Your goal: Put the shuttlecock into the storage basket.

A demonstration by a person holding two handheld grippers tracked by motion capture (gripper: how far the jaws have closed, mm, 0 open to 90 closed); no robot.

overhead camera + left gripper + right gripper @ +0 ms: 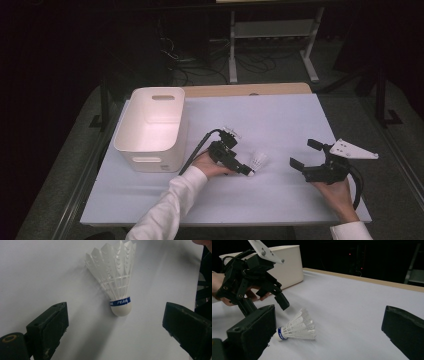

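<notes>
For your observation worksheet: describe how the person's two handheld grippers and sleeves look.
Both the left gripper and the right gripper are black, each with two blocky jaws and a black cable trailing off. The right one carries a grey three-cornered plate with small holes. The person wears white long sleeves.

bright table; dark, dim surroundings

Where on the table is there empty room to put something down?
The biggest free patch is the far right part of the white sheet, beyond both tools. The near edge, between the two forearms, is free too. It is crowded around the shuttlecock, beside the left tool, and where the white bin sits.
</notes>
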